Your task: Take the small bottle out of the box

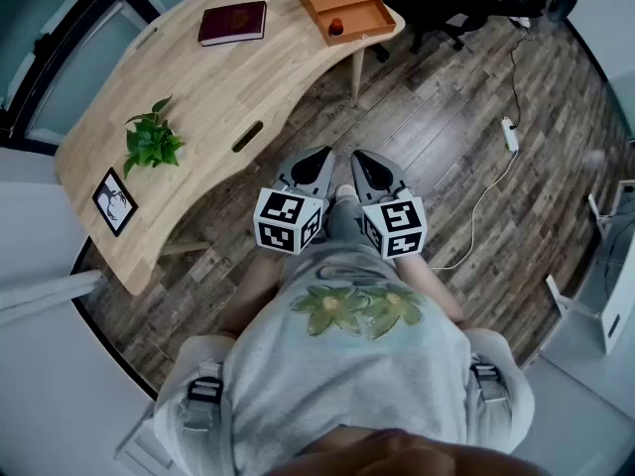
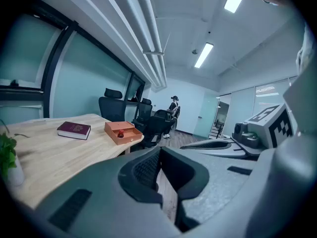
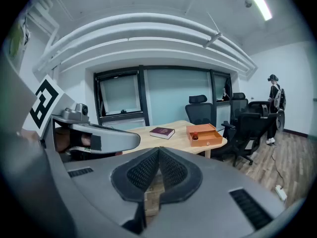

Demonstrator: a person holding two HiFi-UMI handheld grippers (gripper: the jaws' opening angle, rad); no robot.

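Note:
An open orange box [image 1: 352, 8] sits at the far end of the wooden table [image 1: 213, 87], with a small red bottle [image 1: 336, 25] standing inside it. The box [image 2: 123, 131] and bottle [image 2: 120, 134] show far ahead in the left gripper view, and the box [image 3: 204, 134] and bottle [image 3: 194, 136] likewise in the right gripper view. My left gripper [image 1: 323, 155] and right gripper [image 1: 359, 157] hang side by side over the floor, close to my body and well short of the table. Both left gripper [image 2: 159, 150] and right gripper [image 3: 159, 150] are shut with nothing between their pads.
A dark red book [image 1: 232, 23] lies left of the box. A potted plant [image 1: 152, 142] and a photo frame [image 1: 114, 201] stand near the table's near end. Black office chairs [image 3: 250, 125] crowd beyond the box. A power strip [image 1: 510, 133] with cable lies on the floor.

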